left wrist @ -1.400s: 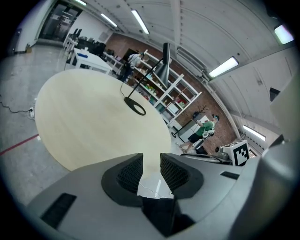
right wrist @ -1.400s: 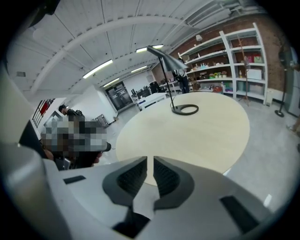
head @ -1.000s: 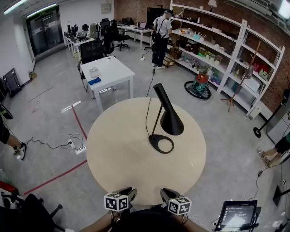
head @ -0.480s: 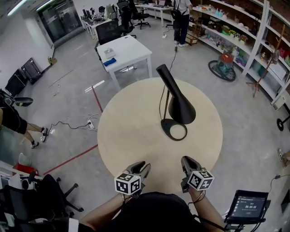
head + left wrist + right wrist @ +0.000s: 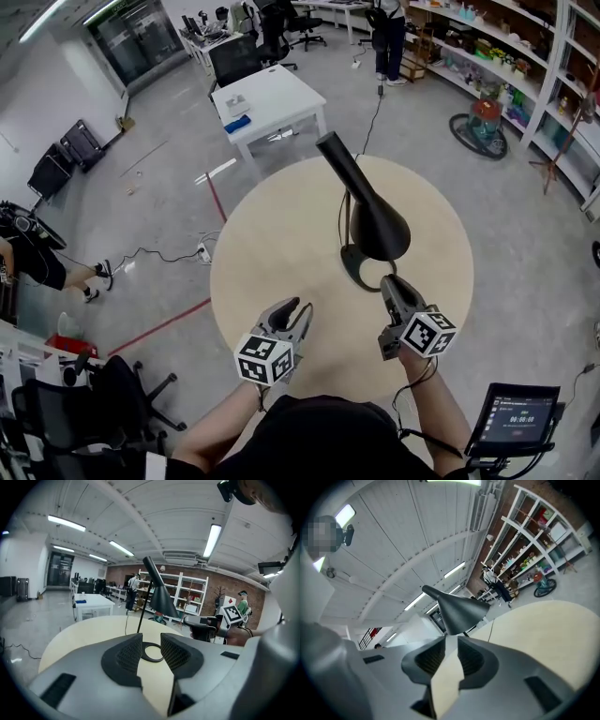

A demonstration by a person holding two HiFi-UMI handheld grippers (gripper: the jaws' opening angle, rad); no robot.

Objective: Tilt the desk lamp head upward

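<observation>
Approach step, lamp not yet touched. Your left hand-held gripper [image 5: 296, 309] hangs released over the table [image 5: 253, 262], nothing between its jaws, with the lamp base [image 5: 152, 652] ahead of it. Your right hand-held gripper [image 5: 390, 284] is clenched on nothing, with the lamp head [image 5: 377, 227] just ahead and above. Next, likely: get under the shade's rim and push up. Both have advanced from the table's near edge.

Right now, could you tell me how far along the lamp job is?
Nothing is done yet: the lamp head slopes down, its mouth over the base. In hand: the right gripper, shut and empty, is close to the head; the left gripper is open over the table. Left: grip the head and tilt it up.
</observation>
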